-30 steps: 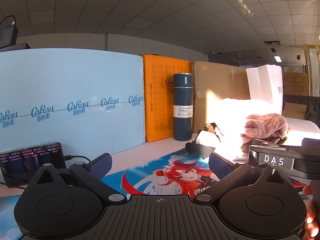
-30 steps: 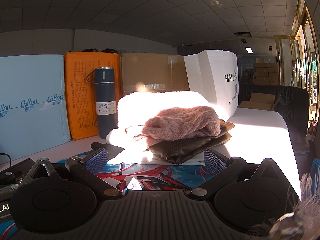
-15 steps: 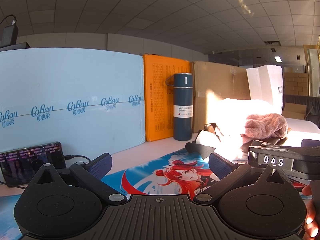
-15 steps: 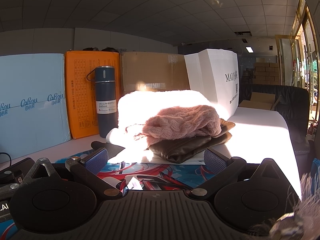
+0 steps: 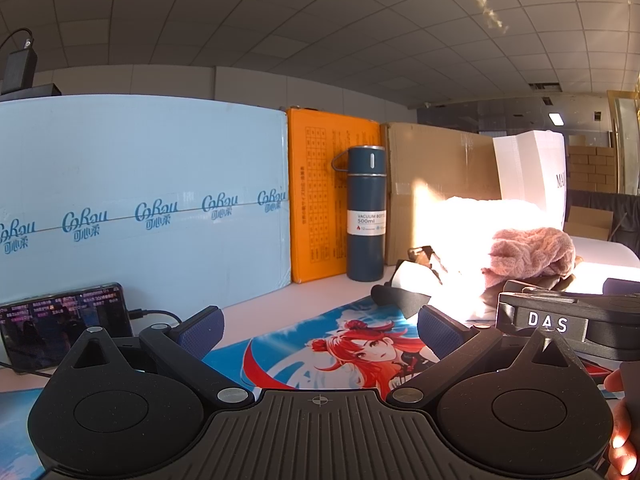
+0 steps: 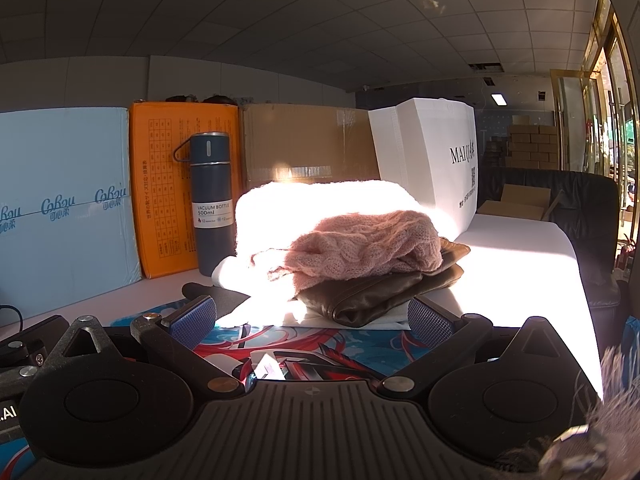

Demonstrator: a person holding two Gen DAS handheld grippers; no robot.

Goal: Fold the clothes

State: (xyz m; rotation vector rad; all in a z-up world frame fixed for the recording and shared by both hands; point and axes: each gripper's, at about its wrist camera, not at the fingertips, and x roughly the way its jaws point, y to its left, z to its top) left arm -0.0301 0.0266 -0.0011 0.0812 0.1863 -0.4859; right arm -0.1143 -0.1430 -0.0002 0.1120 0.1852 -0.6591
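Note:
A pile of clothes lies on the table in sunlight: a pink knit sweater (image 6: 360, 248) on top of a dark brown leather garment (image 6: 376, 292), with a bulky white garment (image 6: 320, 204) behind them. My right gripper (image 6: 312, 318) stands open just in front of the pile, nothing between its fingers. In the left wrist view the same pink knit sweater (image 5: 528, 252) shows at the right. My left gripper (image 5: 320, 326) is open over the anime-print mat (image 5: 340, 352), left of the pile and apart from it. The right tool's body (image 5: 568, 320), marked DAS, sits beside it.
A blue vacuum bottle (image 6: 210, 204) stands by the orange box (image 6: 168, 184), with a pale blue box (image 5: 140, 208), cardboard (image 6: 304, 144) and a white bag (image 6: 436, 164) along the back. A phone (image 5: 64, 324) with a cable leans at the left. A hand (image 5: 620, 432) shows at the right.

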